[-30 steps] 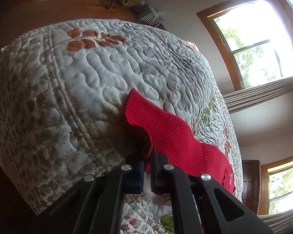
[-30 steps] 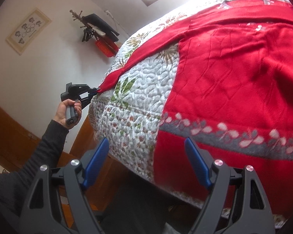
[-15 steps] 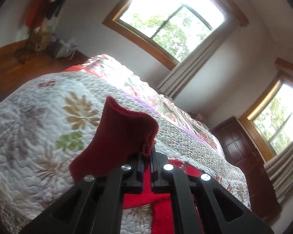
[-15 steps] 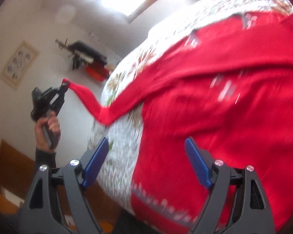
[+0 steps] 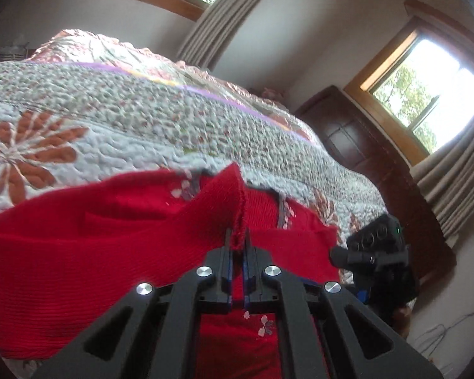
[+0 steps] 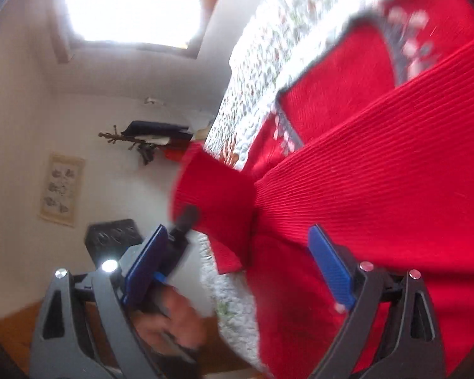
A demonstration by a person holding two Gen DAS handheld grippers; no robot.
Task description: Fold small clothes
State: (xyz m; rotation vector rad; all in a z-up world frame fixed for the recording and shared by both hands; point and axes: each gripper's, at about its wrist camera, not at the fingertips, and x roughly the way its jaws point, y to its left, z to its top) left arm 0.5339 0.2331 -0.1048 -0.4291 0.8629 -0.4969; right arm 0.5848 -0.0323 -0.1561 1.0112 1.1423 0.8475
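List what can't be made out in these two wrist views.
- Left wrist view: sweater hem, cut off by the frame bottom and left gripper.
- Right wrist view: hand motion-blurred; grip unclear.
- Right wrist view: wall picture too small to read.
- Right wrist view: window blown out.

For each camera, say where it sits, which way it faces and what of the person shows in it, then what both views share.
Left wrist: rides the left tongs, facing along them over the red sweater and the quilted bed toward the windows; the tongs are shut on the sleeve cuff, and the other tool shows at right.
Right wrist: rides the right tongs, open, facing across the sweater body toward a wall with a framed print; a blurred hand shows at lower left.
Shared: sweater, sleeve, bed.
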